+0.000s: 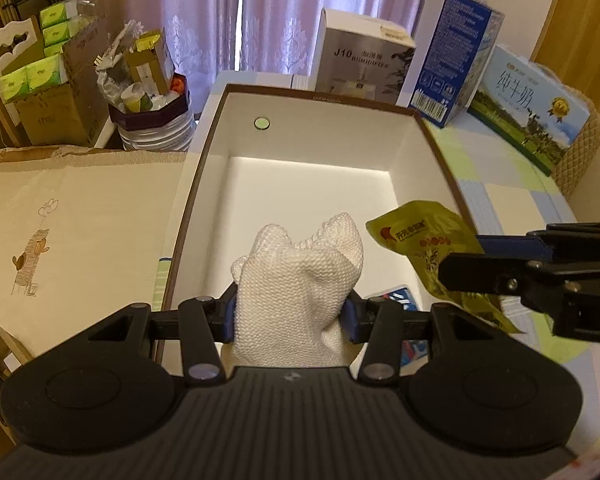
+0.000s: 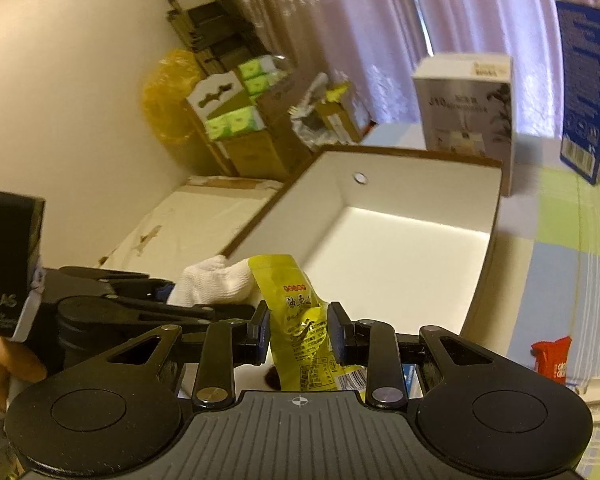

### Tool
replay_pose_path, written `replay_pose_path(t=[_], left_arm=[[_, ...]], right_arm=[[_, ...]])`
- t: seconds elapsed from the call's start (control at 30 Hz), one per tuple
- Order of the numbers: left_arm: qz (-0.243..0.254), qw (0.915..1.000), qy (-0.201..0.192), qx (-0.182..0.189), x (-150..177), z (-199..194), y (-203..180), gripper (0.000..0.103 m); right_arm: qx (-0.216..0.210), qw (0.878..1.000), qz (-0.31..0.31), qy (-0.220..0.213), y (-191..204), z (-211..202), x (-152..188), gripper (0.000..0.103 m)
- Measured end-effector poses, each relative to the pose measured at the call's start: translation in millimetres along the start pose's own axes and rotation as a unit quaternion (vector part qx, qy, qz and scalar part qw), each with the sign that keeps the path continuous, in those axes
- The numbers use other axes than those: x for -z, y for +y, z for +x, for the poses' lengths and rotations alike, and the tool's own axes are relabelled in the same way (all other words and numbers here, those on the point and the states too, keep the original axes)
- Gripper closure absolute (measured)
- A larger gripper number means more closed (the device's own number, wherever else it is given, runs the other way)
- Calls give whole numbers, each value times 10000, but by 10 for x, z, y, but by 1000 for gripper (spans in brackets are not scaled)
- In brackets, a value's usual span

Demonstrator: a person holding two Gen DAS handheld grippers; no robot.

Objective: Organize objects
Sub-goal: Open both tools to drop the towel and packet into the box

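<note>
My left gripper (image 1: 292,314) is shut on a white knitted cloth (image 1: 304,276), held over the near end of a white box with a brown rim (image 1: 204,152). Coming in from the right, my right gripper (image 2: 300,334) is shut on a yellow-green snack packet (image 2: 296,320), seen in the left wrist view as the packet (image 1: 424,240) above the box's right wall. In the right wrist view the cloth (image 2: 214,280) and left gripper (image 2: 204,304) lie just to the left. A blue and white item (image 1: 396,294) lies in the box beneath the cloth.
A humidifier box (image 1: 364,60), a tall blue carton (image 1: 456,64) and a milk carton (image 1: 532,104) stand behind the box on the checked cloth (image 1: 500,184). Cardboard boxes and tissue packs (image 1: 40,64) crowd the far left. A red packet (image 2: 552,360) lies at the right.
</note>
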State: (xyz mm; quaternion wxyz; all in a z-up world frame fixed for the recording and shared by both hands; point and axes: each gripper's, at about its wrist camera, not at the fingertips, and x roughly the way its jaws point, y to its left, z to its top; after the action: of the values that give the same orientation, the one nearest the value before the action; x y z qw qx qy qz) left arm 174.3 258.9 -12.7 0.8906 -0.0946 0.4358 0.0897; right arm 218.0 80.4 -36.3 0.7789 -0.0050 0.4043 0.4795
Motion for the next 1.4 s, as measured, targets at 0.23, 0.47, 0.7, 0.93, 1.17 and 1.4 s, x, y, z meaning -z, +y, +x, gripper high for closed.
replay_pose_path(t=[0.23,0.47,0.7,0.93,1.17,1.4], left_arm=[[64,9998,176,2,-84,273,36,60],[36,9995,316,-12,-146,486,69,60],[34,9990,451,-22,-166,635,62,60],[75,9992,387,-27,-175,664,18,51],[188,9998,66,-35,-235,542,-46,25],[135,9997,160,-78,-207,412,-46,21]], right_arm=[[394,9991,112,100,-185,318,-64,76],[1057,9944,-22,13,-294,559,-103,76],[996,9948,168,121,-404,542,-137,73],[993,9948,191,128,-412,445,-124,72],[976,9949,239,100,-397,301,-71,69],[970,9951,165,38,-293,99,1,58]])
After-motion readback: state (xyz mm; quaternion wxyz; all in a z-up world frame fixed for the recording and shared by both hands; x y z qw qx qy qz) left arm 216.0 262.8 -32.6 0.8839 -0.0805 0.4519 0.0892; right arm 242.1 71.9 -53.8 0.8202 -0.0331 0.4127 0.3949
